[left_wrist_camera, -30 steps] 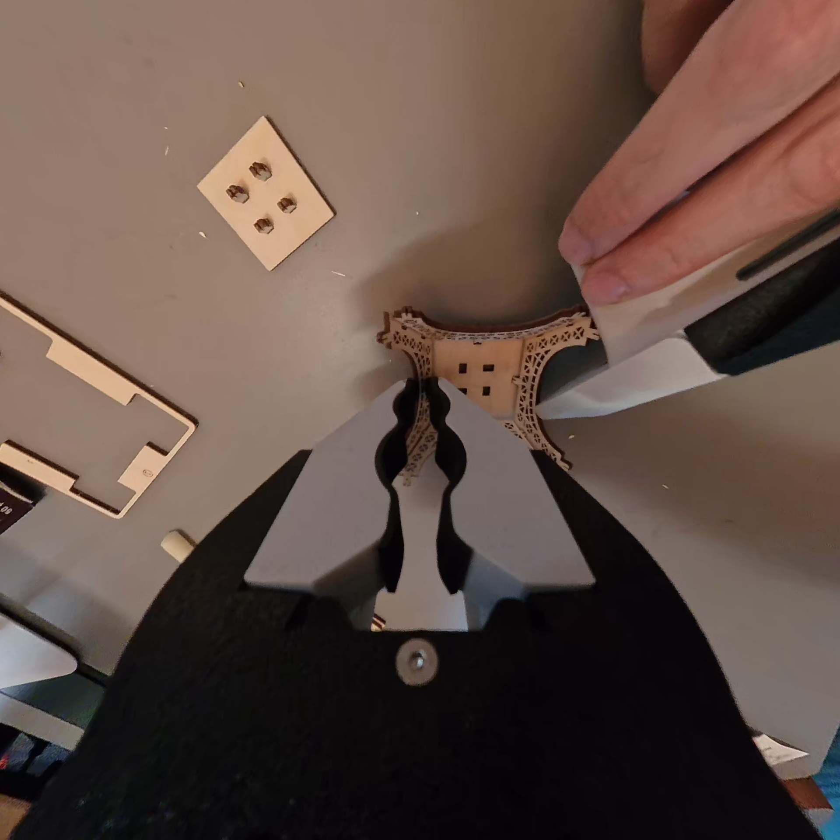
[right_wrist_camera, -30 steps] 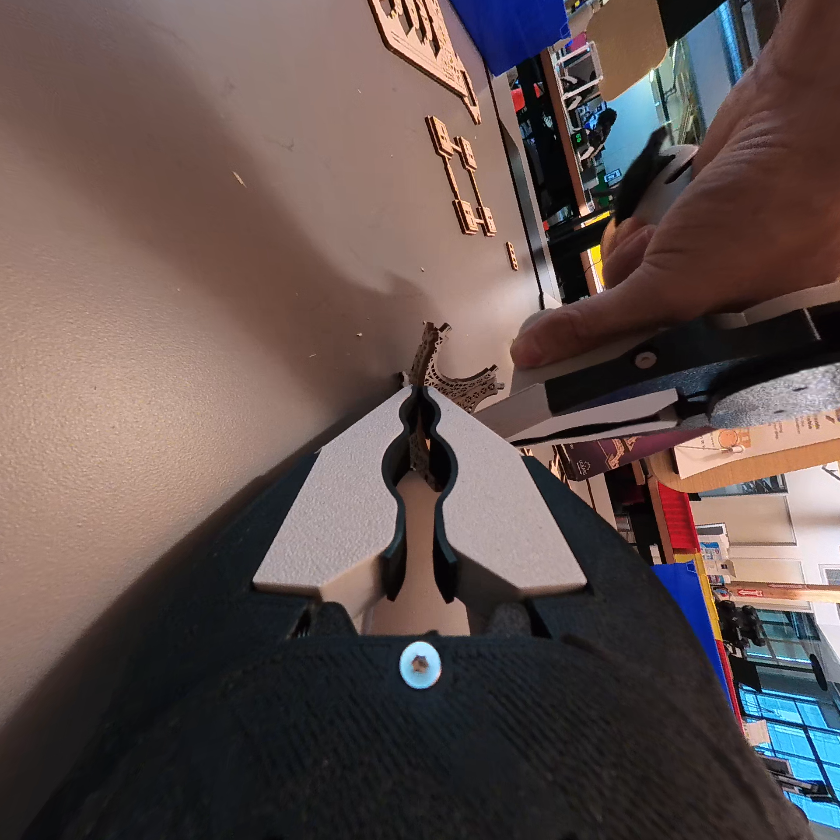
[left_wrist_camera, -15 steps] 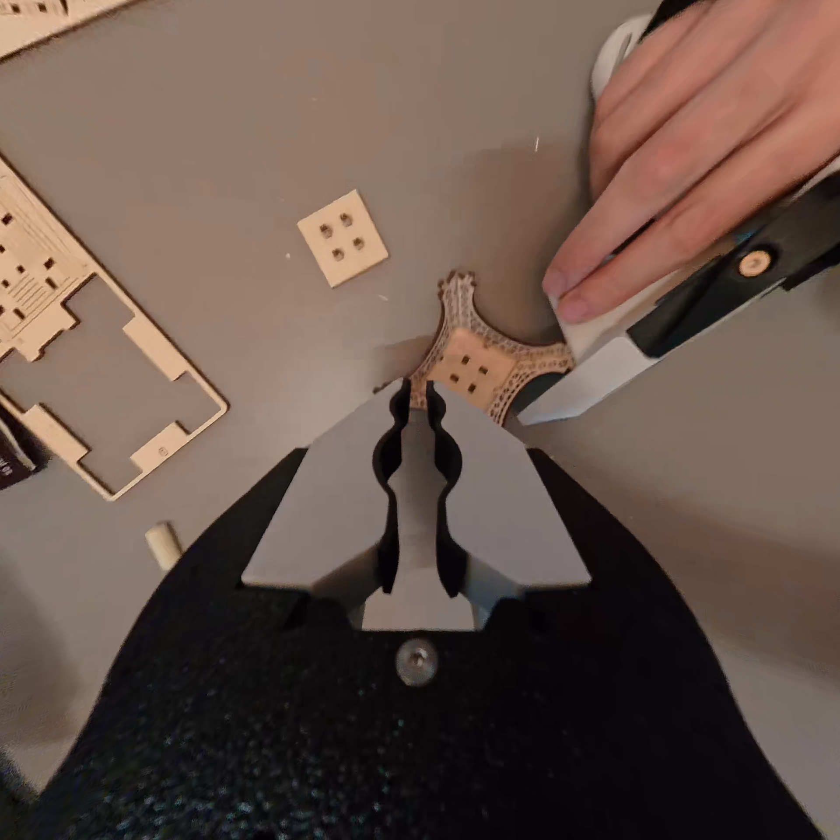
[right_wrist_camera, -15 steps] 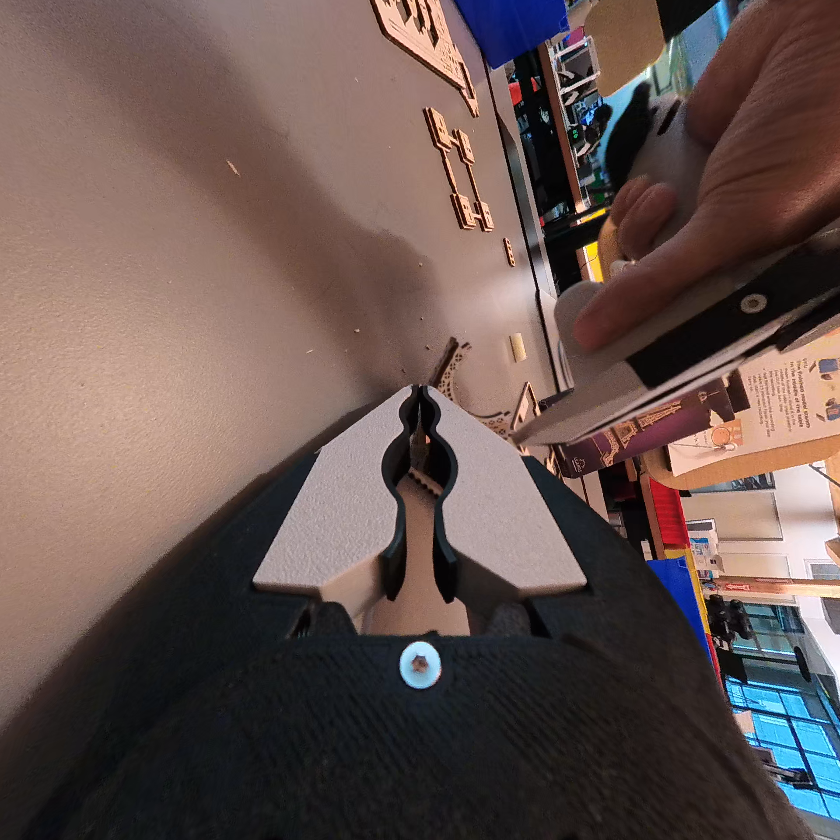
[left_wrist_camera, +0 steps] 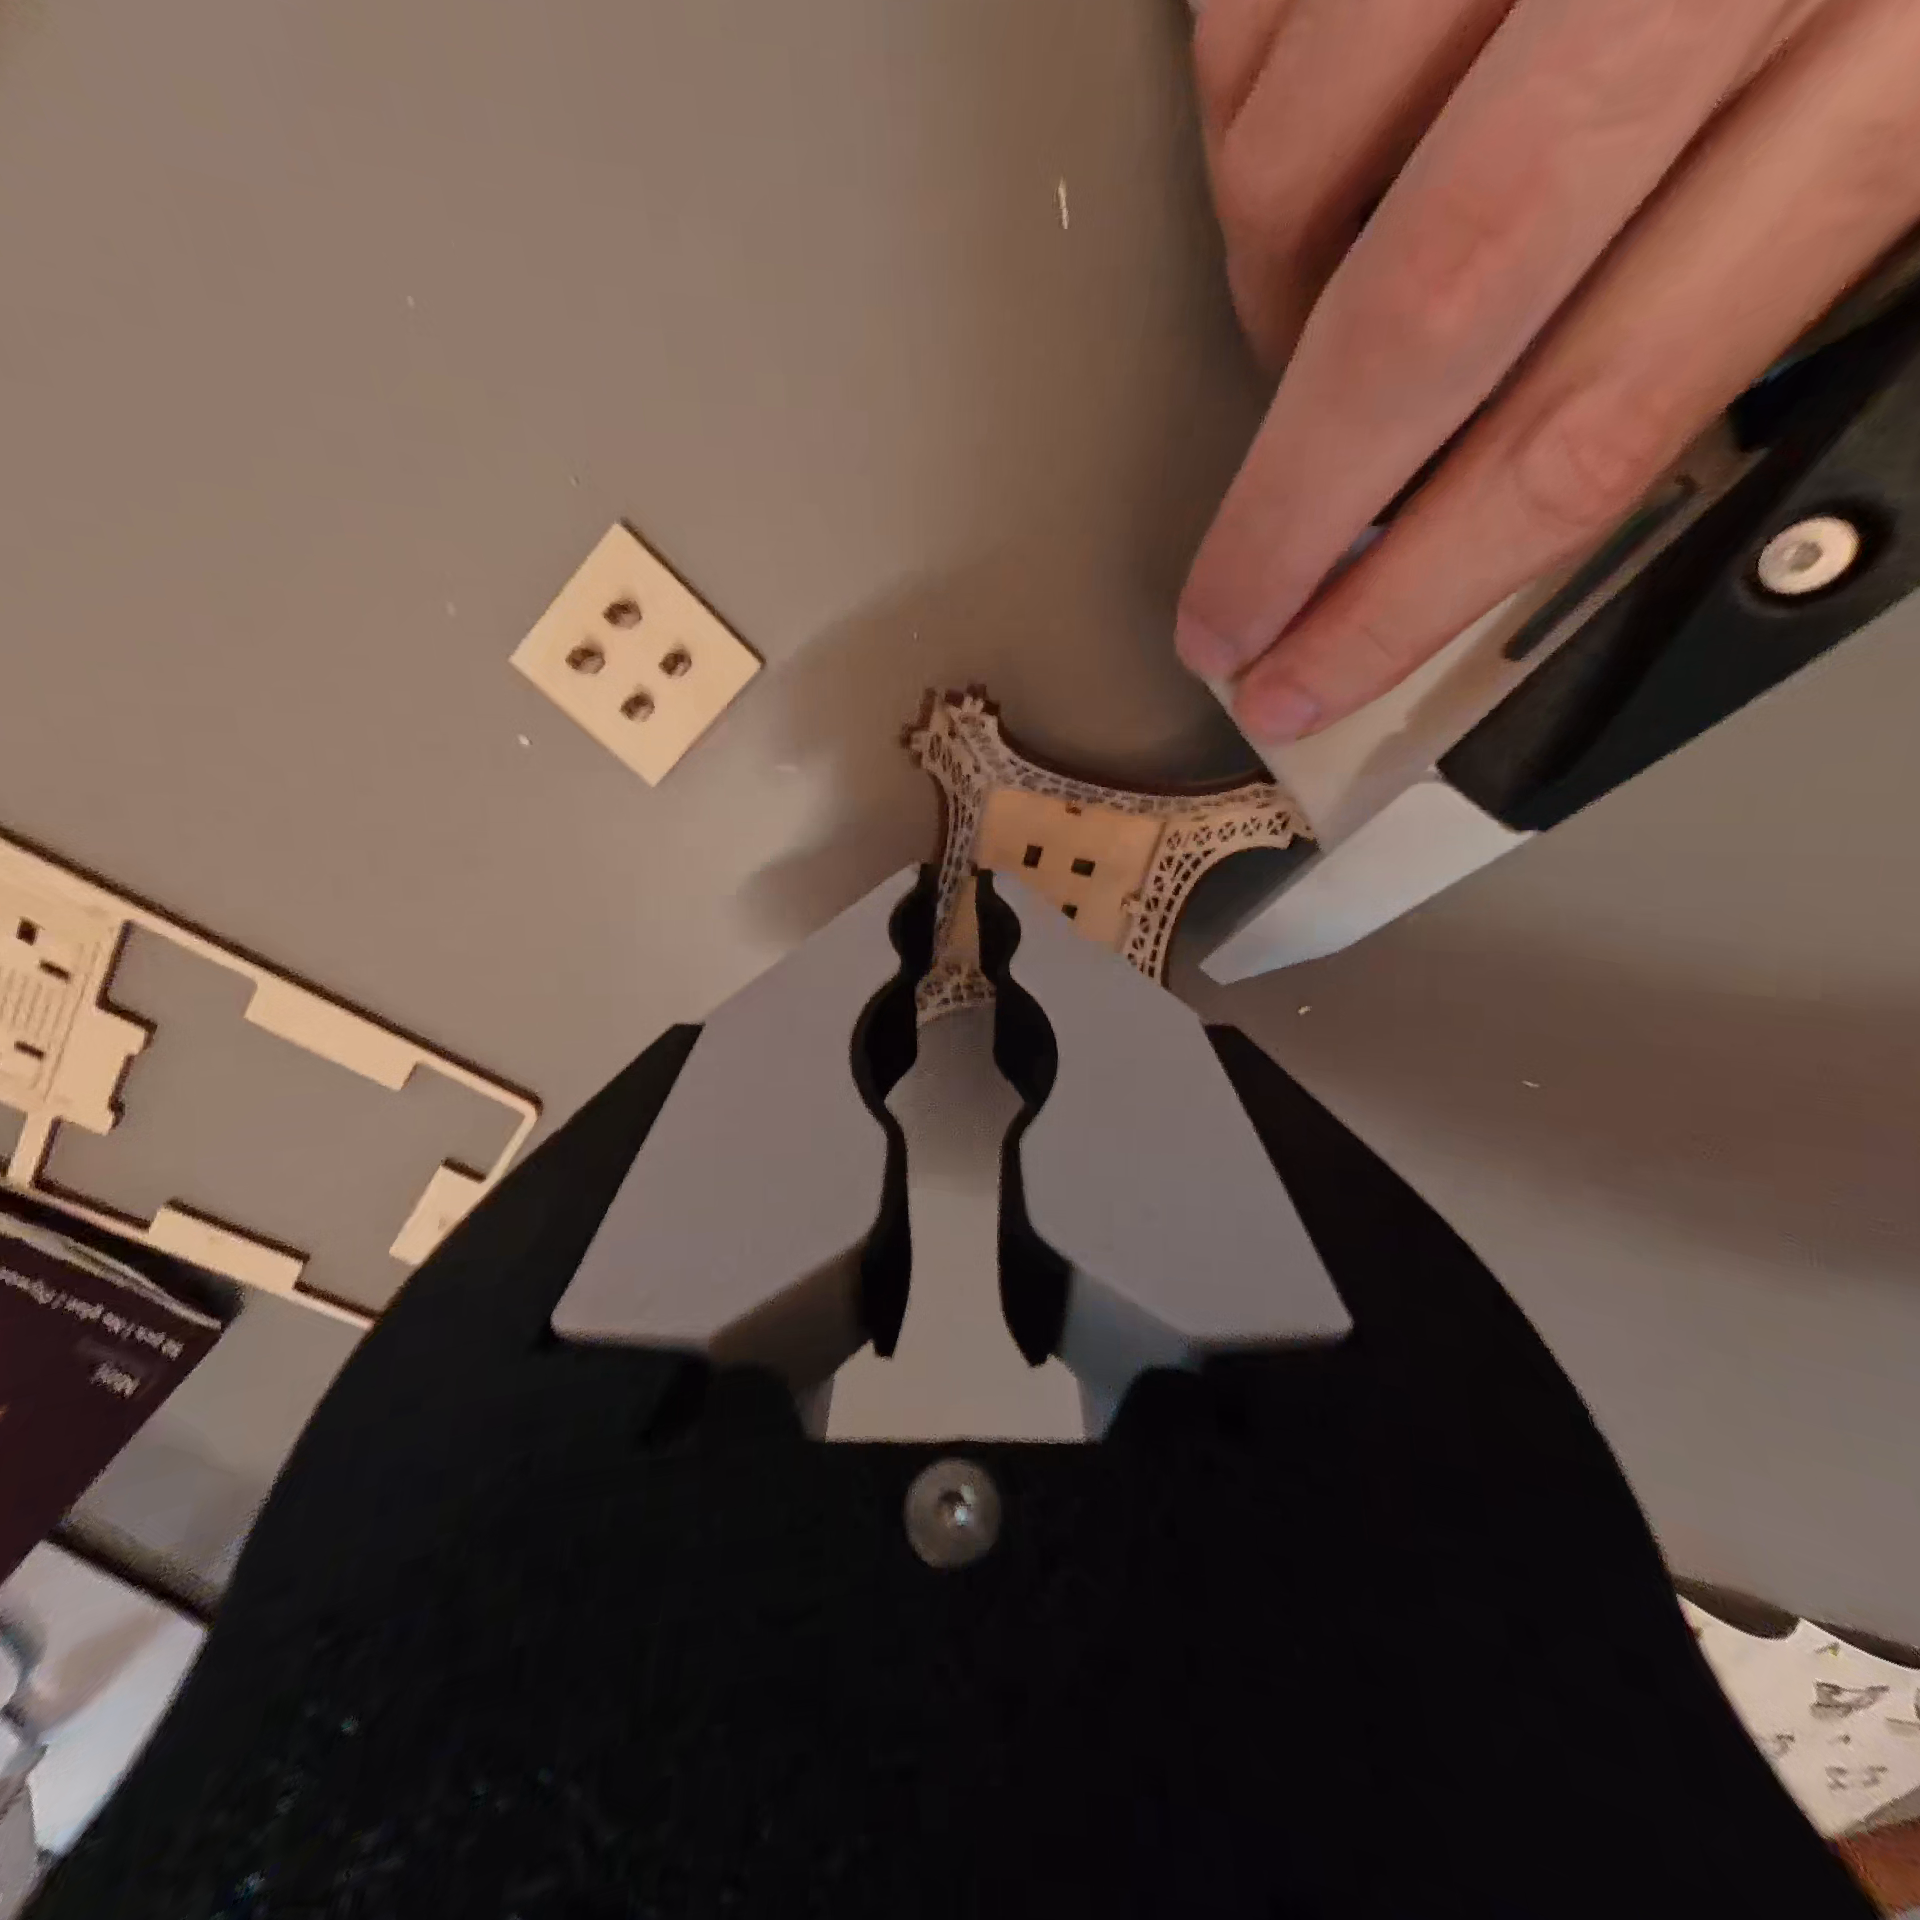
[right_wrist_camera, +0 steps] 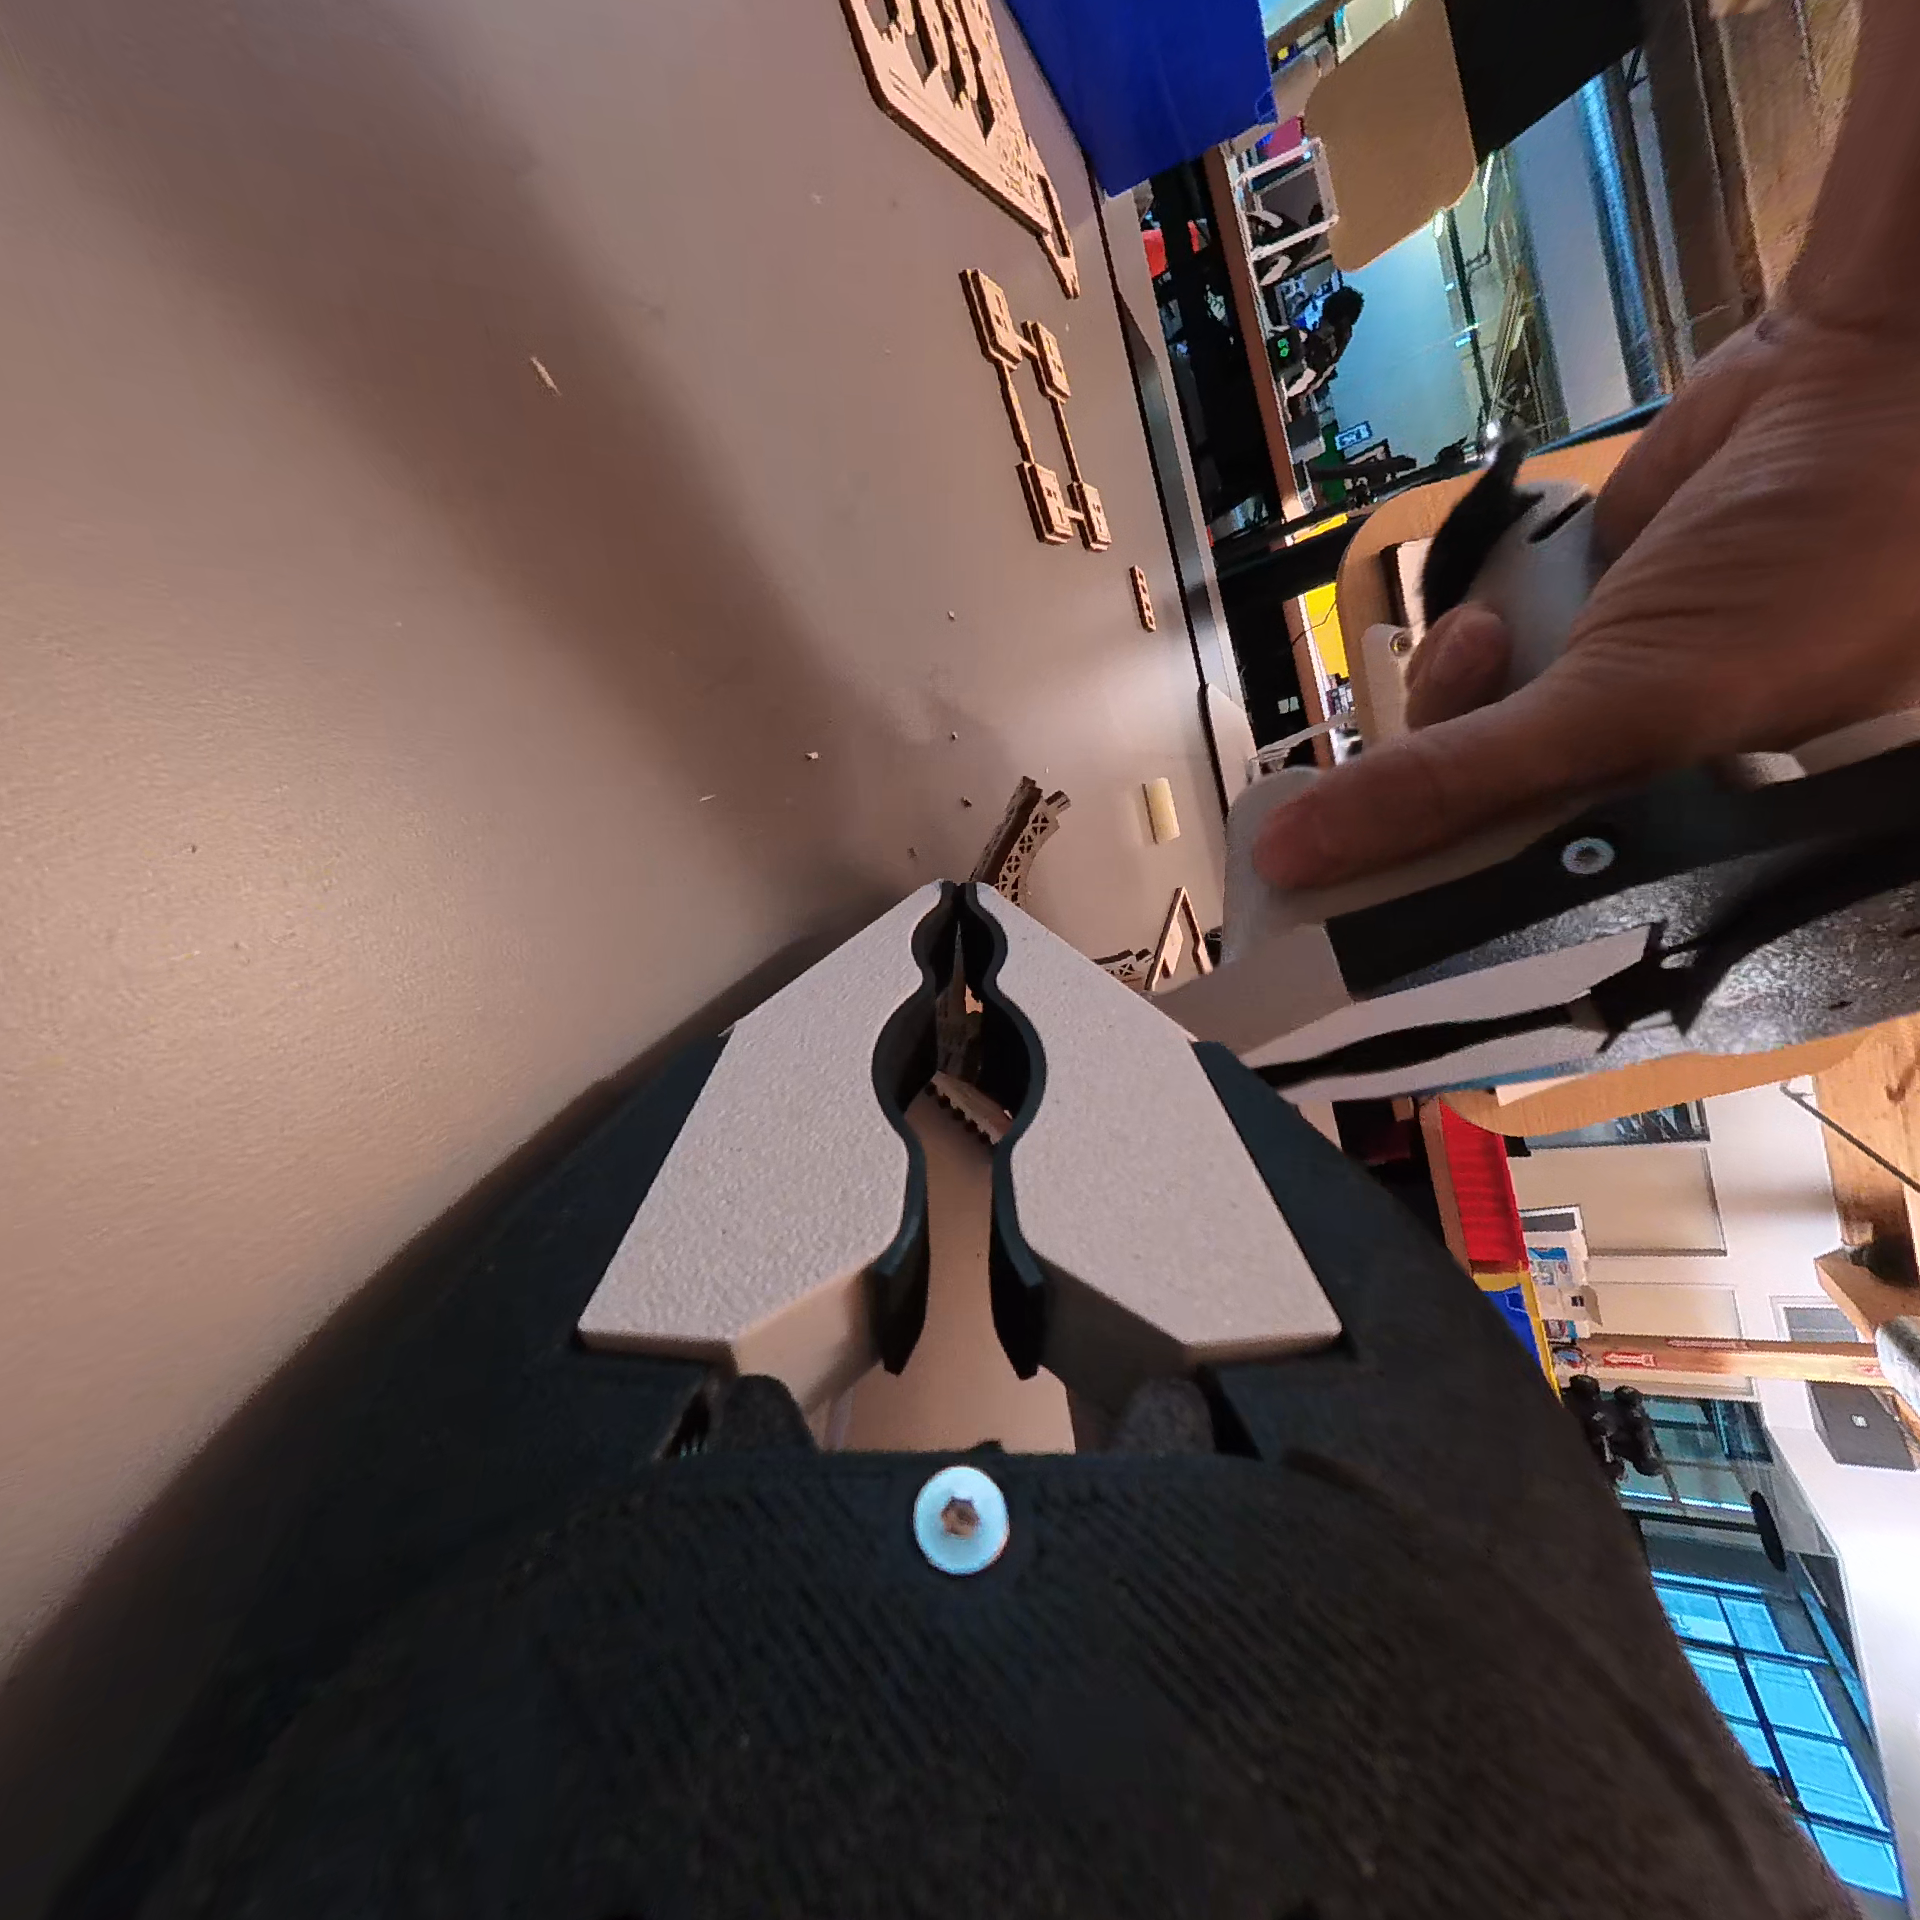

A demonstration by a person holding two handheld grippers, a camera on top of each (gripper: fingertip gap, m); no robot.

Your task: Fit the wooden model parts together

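Note:
A wooden lattice tower base (left_wrist_camera: 1081,847) with four curved legs and a slotted middle plate is held just above the grey table (left_wrist_camera: 623,312). My left gripper (left_wrist_camera: 956,894) is shut on its near-left leg, which runs down between the fingers. My right gripper (left_wrist_camera: 1257,883) comes in from the right under a hand (left_wrist_camera: 1455,364) and grips the right leg. In the right wrist view my right gripper (right_wrist_camera: 958,906) is shut on a leg of the base (right_wrist_camera: 1023,831), and the left gripper (right_wrist_camera: 1216,1029) reaches in from the right. A square plate (left_wrist_camera: 636,665) with four holes lies to the left.
An emptied wooden part sheet (left_wrist_camera: 312,1029) and a dark box (left_wrist_camera: 83,1382) lie at the left. In the right wrist view a square wooden frame (right_wrist_camera: 1039,416), another part sheet (right_wrist_camera: 956,104), a small cream peg (right_wrist_camera: 1158,821) and a triangular piece (right_wrist_camera: 1179,935) lie on the table. Spacing between my two grippers at the tips: around 6 cm.
Half a second ago the base was turned with one leg pointing away. Now it is turned back with its legs spread sideways, and a leg sits deeper between my left fingers. Both grippers kept hold.

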